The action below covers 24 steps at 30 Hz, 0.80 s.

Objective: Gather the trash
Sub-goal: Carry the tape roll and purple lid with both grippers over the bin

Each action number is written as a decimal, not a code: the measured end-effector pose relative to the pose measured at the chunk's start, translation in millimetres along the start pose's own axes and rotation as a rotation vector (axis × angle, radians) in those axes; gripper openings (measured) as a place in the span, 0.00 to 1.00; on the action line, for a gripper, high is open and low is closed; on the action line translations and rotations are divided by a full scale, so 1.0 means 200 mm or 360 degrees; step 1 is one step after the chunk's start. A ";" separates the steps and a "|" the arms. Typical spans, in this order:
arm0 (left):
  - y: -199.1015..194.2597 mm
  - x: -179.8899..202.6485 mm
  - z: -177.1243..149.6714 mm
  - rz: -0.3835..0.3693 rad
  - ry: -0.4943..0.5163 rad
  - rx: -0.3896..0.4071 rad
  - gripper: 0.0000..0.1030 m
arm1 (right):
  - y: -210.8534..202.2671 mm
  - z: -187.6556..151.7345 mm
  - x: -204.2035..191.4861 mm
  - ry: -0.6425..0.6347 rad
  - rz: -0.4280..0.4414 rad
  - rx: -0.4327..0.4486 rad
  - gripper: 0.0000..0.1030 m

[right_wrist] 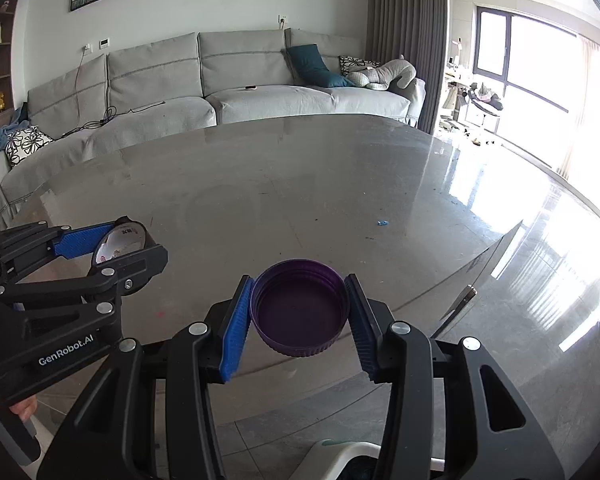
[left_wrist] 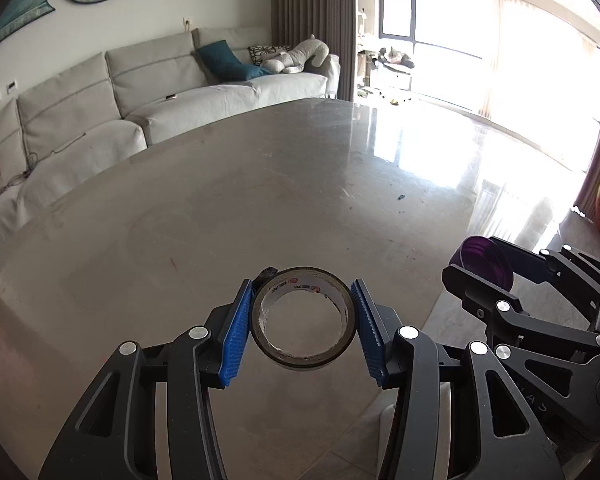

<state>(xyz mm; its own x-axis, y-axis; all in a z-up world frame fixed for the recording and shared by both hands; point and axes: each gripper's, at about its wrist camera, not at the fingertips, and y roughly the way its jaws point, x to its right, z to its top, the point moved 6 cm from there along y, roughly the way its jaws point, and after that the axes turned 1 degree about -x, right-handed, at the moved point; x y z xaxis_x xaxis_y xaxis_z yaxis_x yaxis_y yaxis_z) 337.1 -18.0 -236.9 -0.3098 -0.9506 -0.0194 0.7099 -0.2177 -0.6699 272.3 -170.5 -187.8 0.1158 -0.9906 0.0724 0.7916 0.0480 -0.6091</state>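
1. A long grey sofa [right_wrist: 228, 92] runs along the wall, well beyond both hand-held grippers, on the far side of the bench.
2. The bench [left_wrist: 228, 200] is a wide, glossy grey slab spreading forward from under both hand-held grippers; the shiny floor [left_wrist: 460, 148] lies off to their right.
3. The left hand-held gripper [left_wrist: 302, 322] reaches out over the near part of the bench, its blue pads [left_wrist: 236, 332] pressed against the two sides of a tape roll. In the right wrist view it shows at the left edge [right_wrist: 116, 246], side on.
4. The right hand-held gripper [right_wrist: 300, 312] sits just to the right of the left one, over the near edge of the bench, its blue pads [right_wrist: 236, 328] pinching a purple lid. In the left wrist view it shows at the right edge [left_wrist: 496, 270].
5. The tape roll [left_wrist: 304, 316] is between the left fingers, near their tips, with its open hole facing the camera; its inner card ring is white with red print. It appears lifted clear of the bench.
6. The purple lid [right_wrist: 300, 308] is between the right fingers, near their tips, with its hollow side turned up and toward the camera.
7. A small blue scrap [right_wrist: 382, 223] lies on the bench, ahead and to the right of the right hand-held gripper, well apart from it.
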 end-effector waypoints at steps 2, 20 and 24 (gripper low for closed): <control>-0.03 0.11 -0.05 -0.0067 0.0038 -0.0011 0.47 | -0.07 -0.06 0.04 0.0010 -0.0041 -0.0007 0.46; -0.26 0.82 -0.45 -0.0374 0.0322 -0.0095 0.47 | -0.50 -0.62 0.47 0.0279 -0.0275 -0.0092 0.46; -0.25 0.95 -0.52 -0.0428 0.0371 -0.0154 0.47 | -0.54 -0.71 0.54 0.0311 -0.0318 -0.0113 0.46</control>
<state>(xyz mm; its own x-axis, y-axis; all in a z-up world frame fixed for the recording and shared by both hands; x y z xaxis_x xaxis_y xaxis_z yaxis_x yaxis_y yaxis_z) 177.3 -164.7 -284.8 -0.6208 -0.7839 0.0057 0.5238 -0.4202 -0.7410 113.5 -300.5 -225.6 -0.1616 -0.9857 0.0470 0.7423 -0.1528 -0.6525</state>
